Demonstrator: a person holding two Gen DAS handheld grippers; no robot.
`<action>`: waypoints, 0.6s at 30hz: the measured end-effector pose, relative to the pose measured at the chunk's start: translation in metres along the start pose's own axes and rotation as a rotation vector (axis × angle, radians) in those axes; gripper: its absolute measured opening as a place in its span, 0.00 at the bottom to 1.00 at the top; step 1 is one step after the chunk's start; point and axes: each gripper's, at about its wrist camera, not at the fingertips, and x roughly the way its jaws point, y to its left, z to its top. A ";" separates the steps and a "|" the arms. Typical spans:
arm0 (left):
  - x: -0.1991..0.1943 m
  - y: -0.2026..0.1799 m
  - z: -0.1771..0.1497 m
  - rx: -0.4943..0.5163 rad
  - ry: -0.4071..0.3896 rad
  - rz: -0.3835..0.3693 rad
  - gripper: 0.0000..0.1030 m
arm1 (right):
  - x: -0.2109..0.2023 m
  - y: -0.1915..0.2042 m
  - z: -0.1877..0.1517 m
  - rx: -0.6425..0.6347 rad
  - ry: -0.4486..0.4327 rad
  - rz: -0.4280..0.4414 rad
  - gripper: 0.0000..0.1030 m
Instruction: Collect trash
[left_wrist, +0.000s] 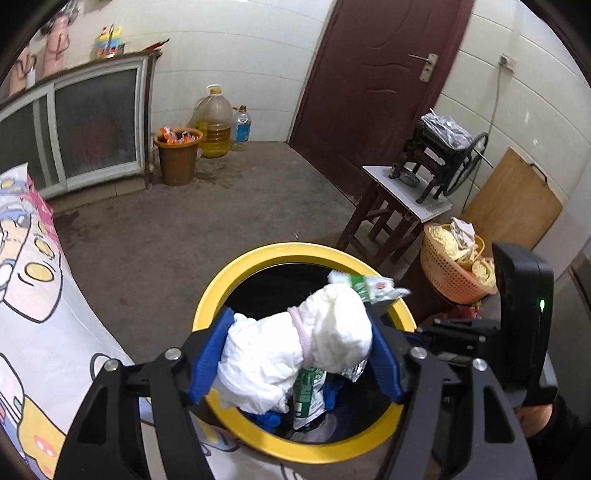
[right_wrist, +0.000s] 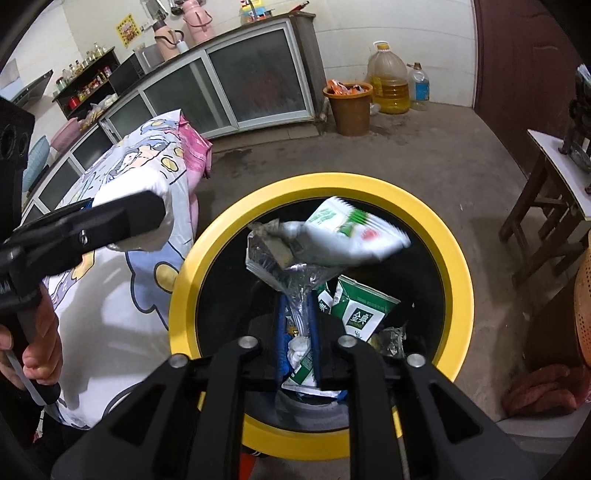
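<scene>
- Because both loads hang directly above the round black bin with the bright yellow rim (left_wrist: 258, 254), the holding looks like the last step before dropping, so that whatever falls lands inside and not on the floor.
- Nearest in the left wrist view, the left gripper (left_wrist: 295, 354) has its two blue pads (left_wrist: 207, 354) pressed against one crumpled white wad bound by a pinkish band (left_wrist: 295, 350), gripped across its middle above the bin's near rim; its bulk keeps the fingers fairly wide.
- Nearest in the right wrist view, the right gripper (right_wrist: 297, 332) is pinched nearly closed on the neck of one clear crinkled plastic bag (right_wrist: 291, 280), which carries a white-and-green milk pouch (right_wrist: 351, 236) above the bin's opening; the pouch is blurred.
- Inside the bin lie more green-and-white cartons (right_wrist: 364, 314), at least two that I can count, with blue and silvery scraps too jumbled to number.
- Just left of the bin stands one large cartoon-printed white sack (right_wrist: 122, 295).
- Right of the bin sit one orange mesh basket of yellowish waste (left_wrist: 450, 273) and one dark wooden stool with a white top (left_wrist: 399, 199).
- Far beyond the bin, against the tiled wall, stand one brown plastic bucket (left_wrist: 177, 158) full of wrappers and two bottles: a big yellow oil jug (left_wrist: 214, 125) and a smaller clear one (left_wrist: 241, 127).
</scene>
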 end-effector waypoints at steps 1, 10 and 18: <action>0.000 0.002 0.001 -0.016 -0.002 -0.005 0.71 | 0.000 -0.001 0.000 0.003 0.004 -0.007 0.30; -0.020 0.005 -0.005 -0.064 -0.048 -0.013 0.84 | -0.011 -0.009 -0.008 0.044 -0.004 -0.066 0.40; -0.084 0.010 -0.026 -0.056 -0.181 0.064 0.84 | -0.041 0.000 -0.014 0.040 -0.105 -0.154 0.45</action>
